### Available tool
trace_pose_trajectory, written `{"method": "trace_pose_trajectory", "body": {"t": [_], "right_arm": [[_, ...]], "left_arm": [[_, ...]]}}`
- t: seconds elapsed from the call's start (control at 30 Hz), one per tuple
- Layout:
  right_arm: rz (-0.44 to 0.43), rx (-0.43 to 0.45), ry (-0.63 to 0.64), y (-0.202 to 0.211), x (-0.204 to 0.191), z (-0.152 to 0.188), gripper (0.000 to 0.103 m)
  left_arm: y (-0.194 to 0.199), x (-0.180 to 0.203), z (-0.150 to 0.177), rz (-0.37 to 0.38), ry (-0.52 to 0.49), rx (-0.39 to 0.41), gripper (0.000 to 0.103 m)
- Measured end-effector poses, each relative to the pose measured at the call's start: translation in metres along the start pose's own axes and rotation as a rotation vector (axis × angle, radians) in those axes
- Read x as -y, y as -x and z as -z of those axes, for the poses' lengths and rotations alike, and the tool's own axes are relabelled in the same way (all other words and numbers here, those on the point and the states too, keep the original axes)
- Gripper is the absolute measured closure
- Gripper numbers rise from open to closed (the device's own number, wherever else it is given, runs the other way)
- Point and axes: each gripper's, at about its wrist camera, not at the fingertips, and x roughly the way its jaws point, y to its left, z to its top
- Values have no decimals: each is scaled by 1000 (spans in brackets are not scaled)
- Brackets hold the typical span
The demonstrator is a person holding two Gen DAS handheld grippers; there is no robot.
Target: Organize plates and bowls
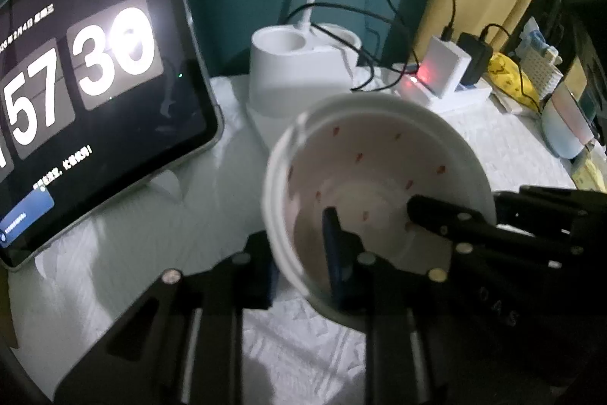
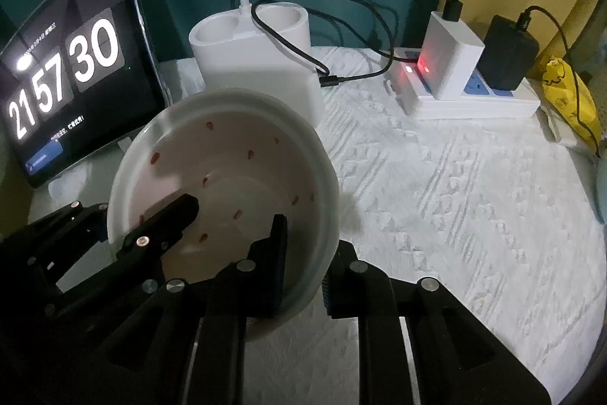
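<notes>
Two grippers, one white bowl — both clamped on its rim.

The left gripper point(image 1: 299, 253) pinches the near-left wall of the white bowl point(image 1: 379, 154), one finger inside, one outside; the bowl tips toward the camera, showing small red specks on its inner wall. From the other side the right gripper point(image 2: 303, 264) grips the bowl's point(image 2: 227, 147) near-right wall the same way — inner finger against the inside, outer finger hugging the outside. The bowl sits over the white textured cloth point(image 2: 455, 196); whether its base touches I can't tell. Behind it stands the white lamp base point(image 2: 250, 55), with the tablet point(image 2: 72, 71) propped to the left and the power strip point(image 2: 474, 101), chargers plugged in, to the right.
</notes>
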Motion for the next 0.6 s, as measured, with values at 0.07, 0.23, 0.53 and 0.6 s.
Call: {"method": "trace_pose_trajectory", "body": {"t": [0.07, 0.23, 0.53, 0.6], "right_arm": [[-1, 7, -3, 4, 0, 2, 86], [-6, 39, 1, 20, 0, 4, 86], [-3, 102, 13, 59, 2, 9, 86], [-2, 114, 14, 66, 4, 11, 86]], "left_arm": [[5, 1, 0, 3, 0, 10, 83], [21, 4, -1, 0, -7, 44, 83], [59, 18, -1, 10, -12, 106, 82], [67, 22, 1, 15, -10, 116, 82]]}}
